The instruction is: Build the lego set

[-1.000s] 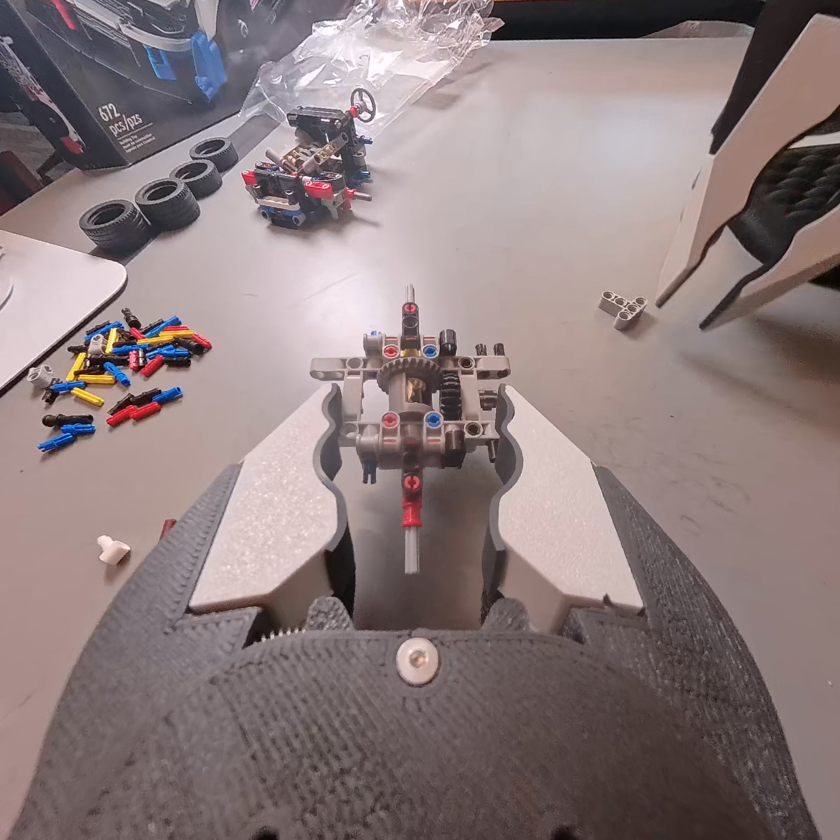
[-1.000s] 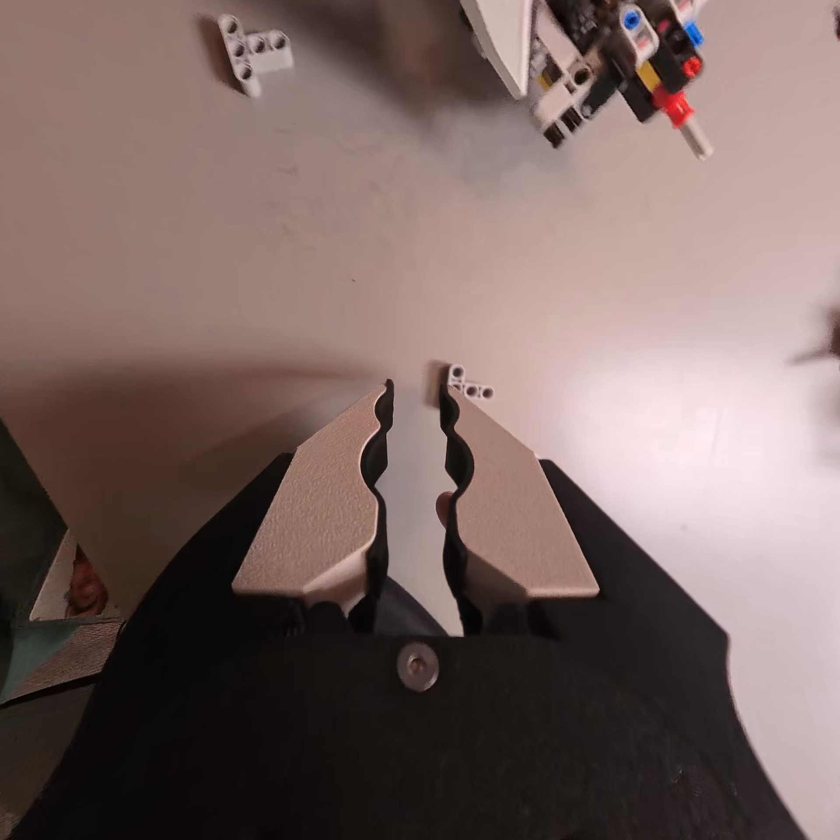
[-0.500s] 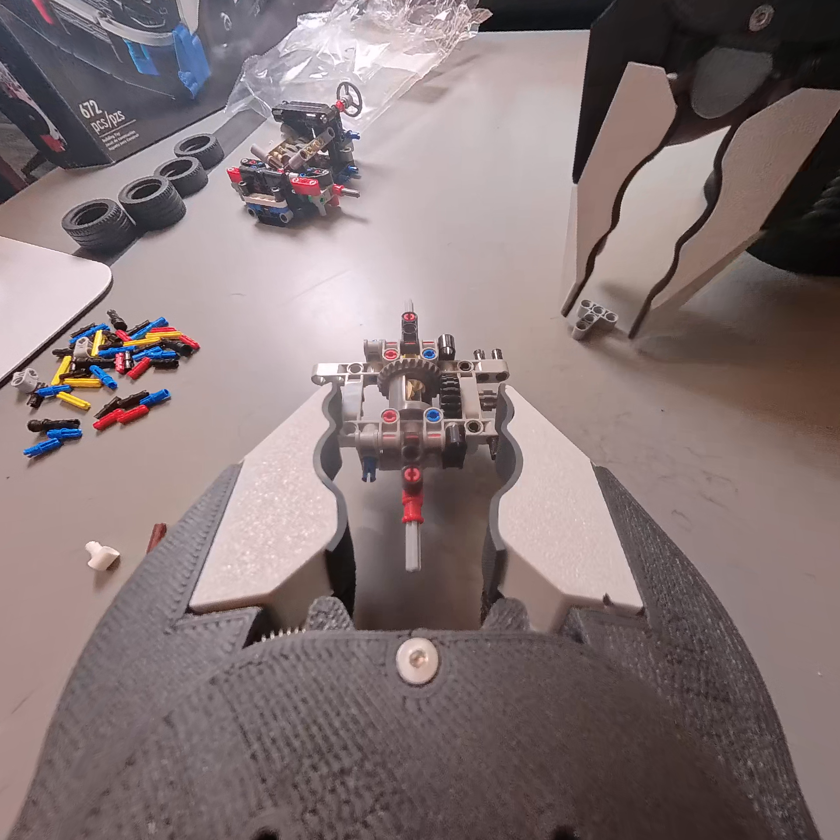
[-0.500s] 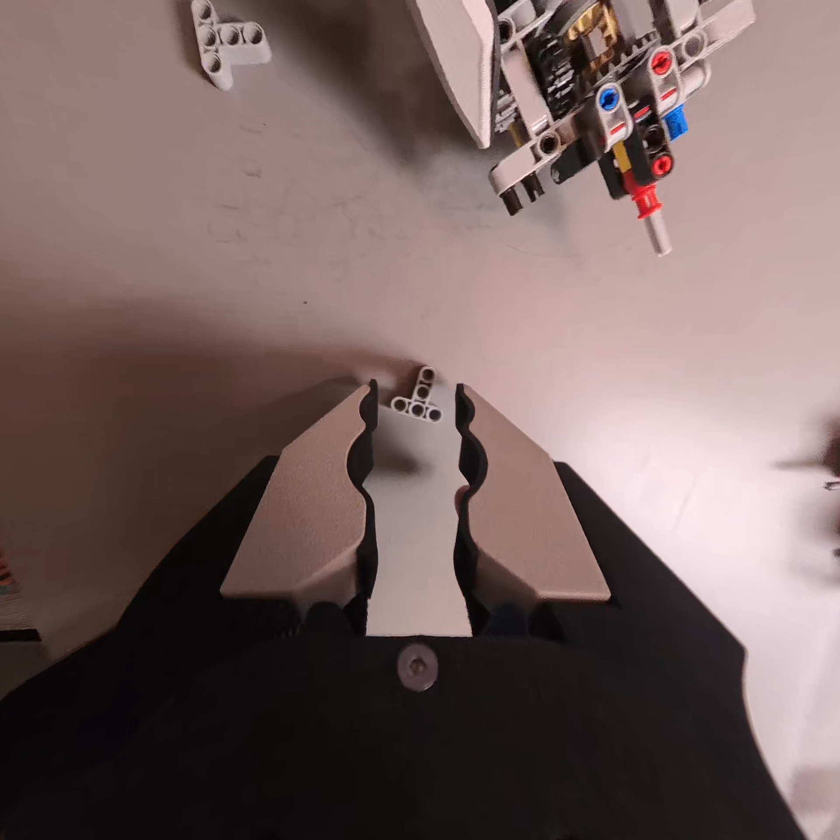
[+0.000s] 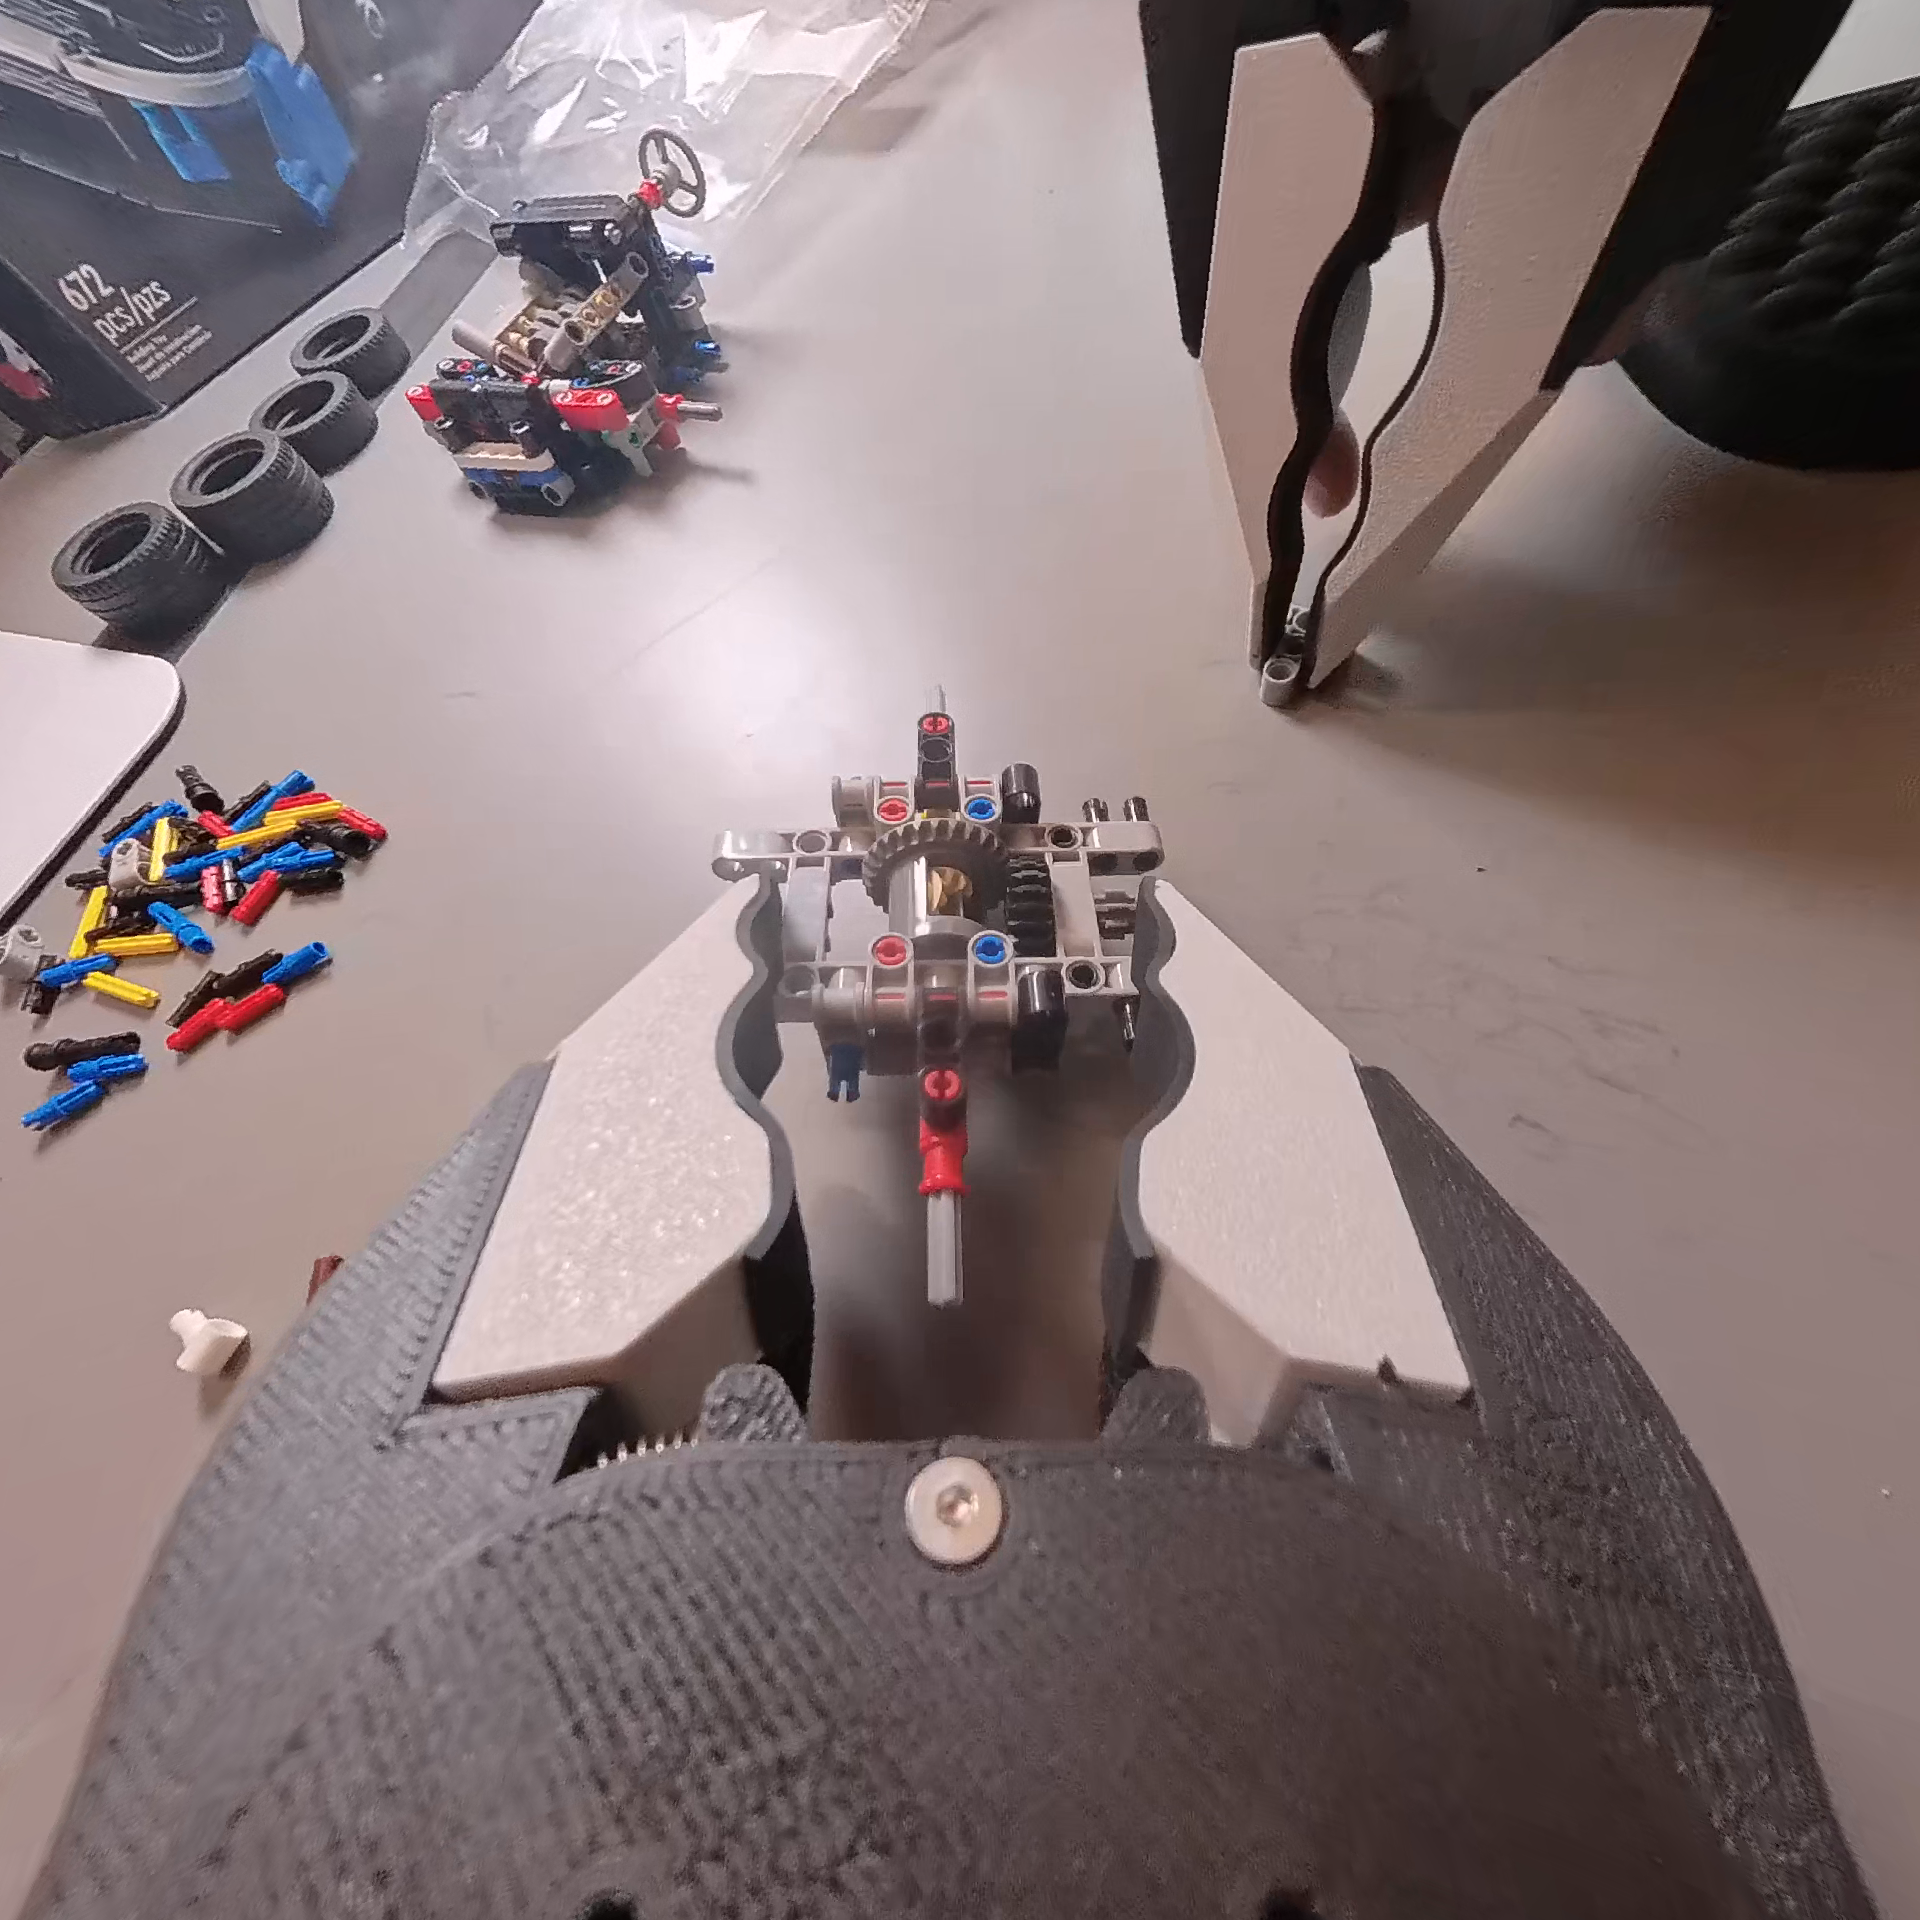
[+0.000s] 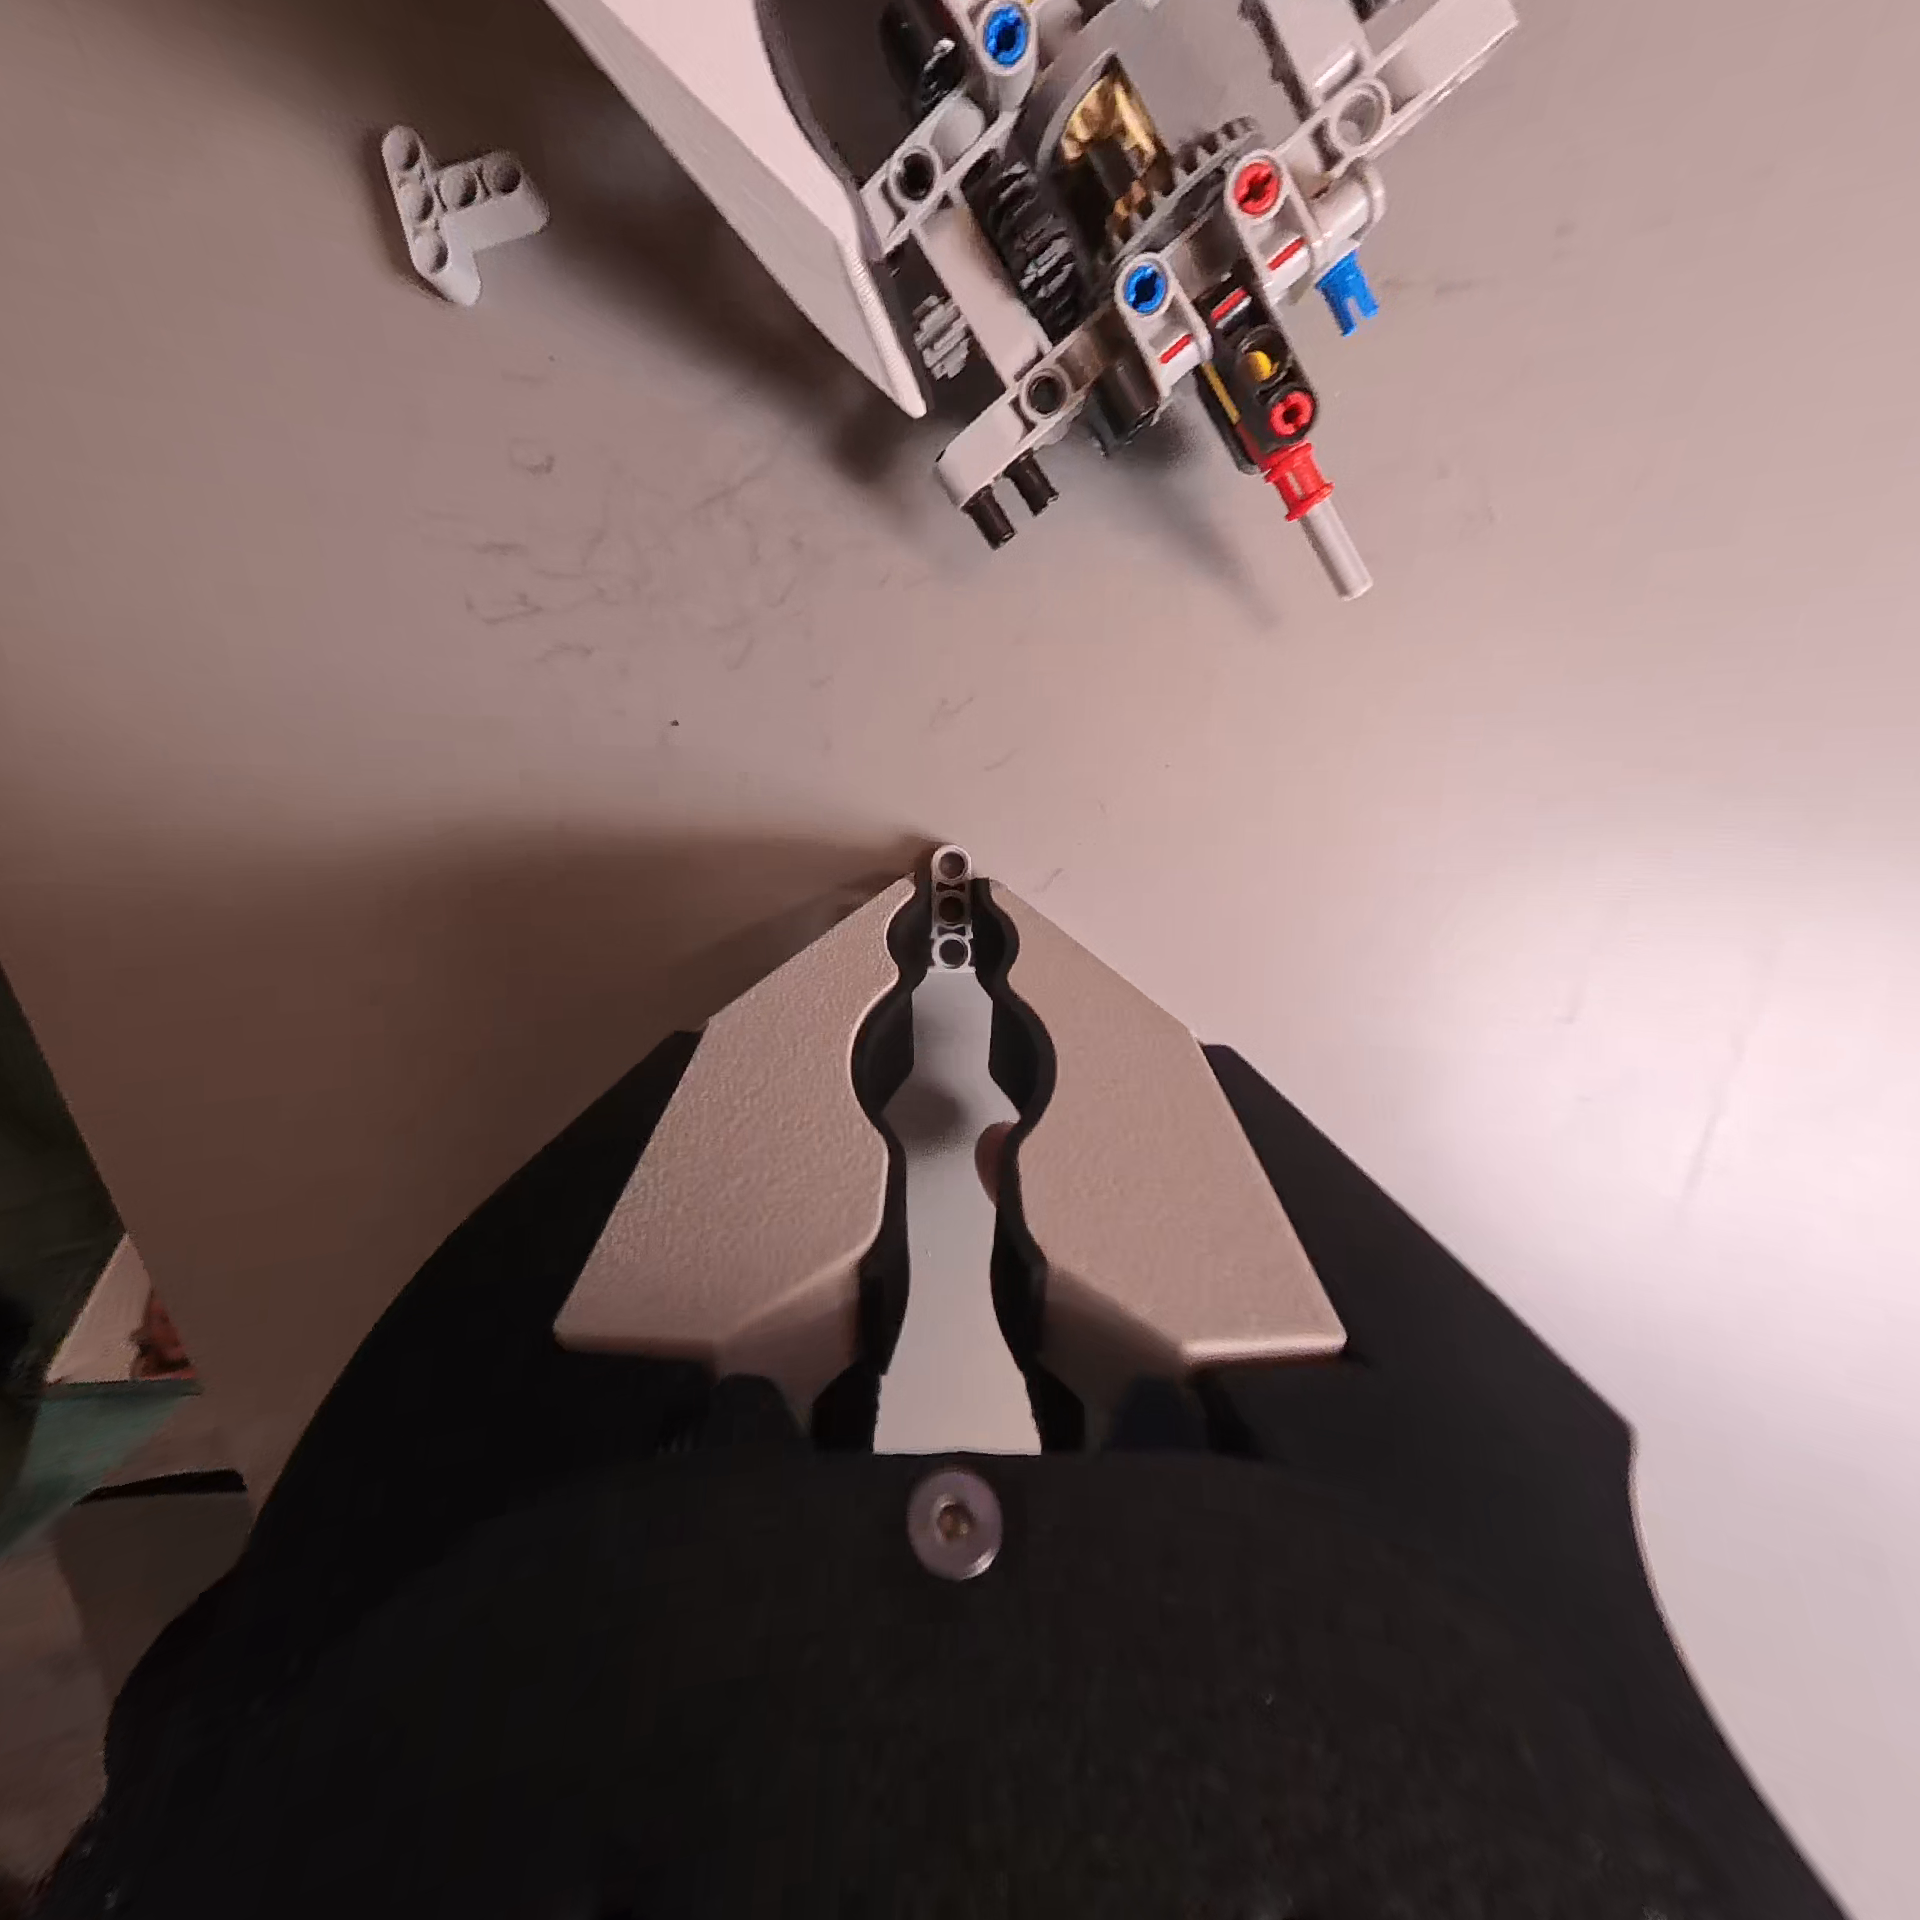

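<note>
My left gripper (image 5: 951,914) is shut on a grey gear assembly (image 5: 935,914) with black gears, red and blue pins and a long axle; its pads press on the frame's two sides. The assembly also shows in the right wrist view (image 6: 1132,239), just above the table. My right gripper (image 6: 951,899) is shut on a small grey T-shaped beam (image 6: 952,914), held edge-on between the fingertips with one end sticking out. In the left wrist view the right gripper (image 5: 1294,634) points down and the beam (image 5: 1286,670) touches the table.
A second grey T-shaped beam (image 6: 457,208) lies on the table. At the left are a pile of coloured pins (image 5: 197,894), black tyres (image 5: 249,457), a part-built chassis (image 5: 582,364), a dark box (image 5: 156,156), a clear plastic bag (image 5: 675,73) and a small white piece (image 5: 208,1340).
My right gripper's jaws closed on the small grey beam, which turned edge-on between the pads. My left gripper kept hold of the gear assembly and came closer to the right gripper.
</note>
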Demonstrator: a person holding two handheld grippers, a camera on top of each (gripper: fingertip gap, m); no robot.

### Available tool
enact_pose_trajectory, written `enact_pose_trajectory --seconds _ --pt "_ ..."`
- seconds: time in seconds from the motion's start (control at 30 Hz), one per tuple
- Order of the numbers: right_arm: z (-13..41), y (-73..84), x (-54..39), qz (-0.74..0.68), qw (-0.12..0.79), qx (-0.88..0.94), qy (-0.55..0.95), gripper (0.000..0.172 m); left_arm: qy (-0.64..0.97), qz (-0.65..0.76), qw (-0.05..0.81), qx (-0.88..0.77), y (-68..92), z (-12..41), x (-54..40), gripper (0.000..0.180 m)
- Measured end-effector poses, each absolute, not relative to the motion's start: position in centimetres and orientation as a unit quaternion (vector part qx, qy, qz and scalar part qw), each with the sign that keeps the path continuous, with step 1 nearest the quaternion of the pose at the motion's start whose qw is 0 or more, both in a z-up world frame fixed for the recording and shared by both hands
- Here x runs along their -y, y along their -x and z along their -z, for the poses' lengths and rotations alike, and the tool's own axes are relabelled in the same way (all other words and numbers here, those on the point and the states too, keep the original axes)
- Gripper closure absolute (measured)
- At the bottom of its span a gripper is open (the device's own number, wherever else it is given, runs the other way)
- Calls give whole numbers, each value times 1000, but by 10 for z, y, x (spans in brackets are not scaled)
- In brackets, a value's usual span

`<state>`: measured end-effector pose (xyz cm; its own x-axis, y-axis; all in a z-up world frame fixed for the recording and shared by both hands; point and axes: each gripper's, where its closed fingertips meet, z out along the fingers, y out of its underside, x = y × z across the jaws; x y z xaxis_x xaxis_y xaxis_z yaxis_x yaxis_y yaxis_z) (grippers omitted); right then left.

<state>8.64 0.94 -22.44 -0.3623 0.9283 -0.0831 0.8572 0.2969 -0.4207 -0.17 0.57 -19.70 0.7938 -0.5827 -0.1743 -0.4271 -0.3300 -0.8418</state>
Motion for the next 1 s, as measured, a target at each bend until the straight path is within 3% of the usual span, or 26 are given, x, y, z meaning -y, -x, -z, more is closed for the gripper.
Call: enact_pose_trajectory --seconds 0.13,0.27,0.43,1.0 --pt "218 -83 -5 -295 71 736 606 166 805 87 489 -324 -5 196 -3 113" --pt "178 -57 -2 -517 55 534 666 166 782 96 519 -332 -13 183 -2 113" --pt "155 -51 -9 -660 5 358 661 167 745 120 577 -313 -16 152 1 114" --pt "142 -34 -3 -737 -38 247 628 167 753 128 584 -275 -12 142 -1 114"
